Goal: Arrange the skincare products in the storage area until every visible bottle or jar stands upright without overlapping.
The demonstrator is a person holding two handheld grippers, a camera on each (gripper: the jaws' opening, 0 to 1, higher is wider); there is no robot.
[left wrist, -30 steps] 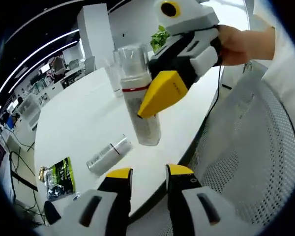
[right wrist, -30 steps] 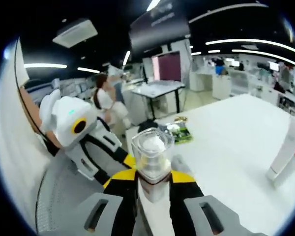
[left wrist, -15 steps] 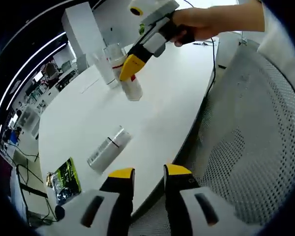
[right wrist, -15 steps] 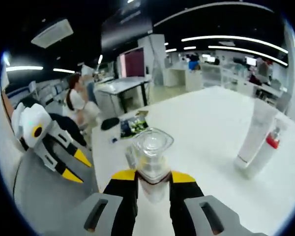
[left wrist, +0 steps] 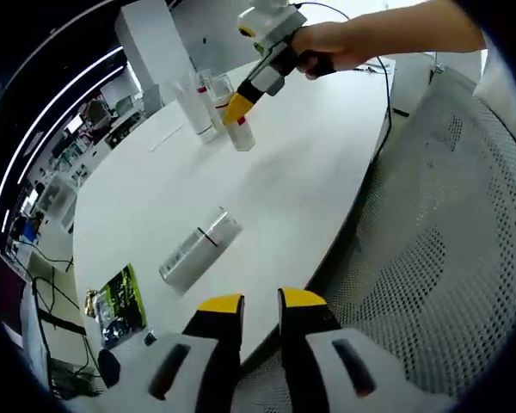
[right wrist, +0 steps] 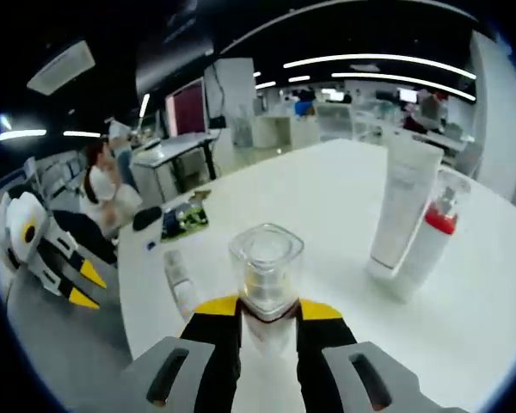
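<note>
From my left gripper point(left wrist: 251, 303), jaws nearly closed on nothing, I see the white desk point(left wrist: 155, 198) in an open office: a green packet point(left wrist: 119, 297) near its edge, then a silver bottle point(left wrist: 198, 249) lying flat. Farther off, my right gripper point(right wrist: 258, 306) clamps a clear-capped bottle point(right wrist: 266, 274) upright, near a white tube point(right wrist: 402, 209) and red-collared bottle point(right wrist: 430, 241) standing together. A mesh chair point(left wrist: 439, 258) sits on the right
</note>
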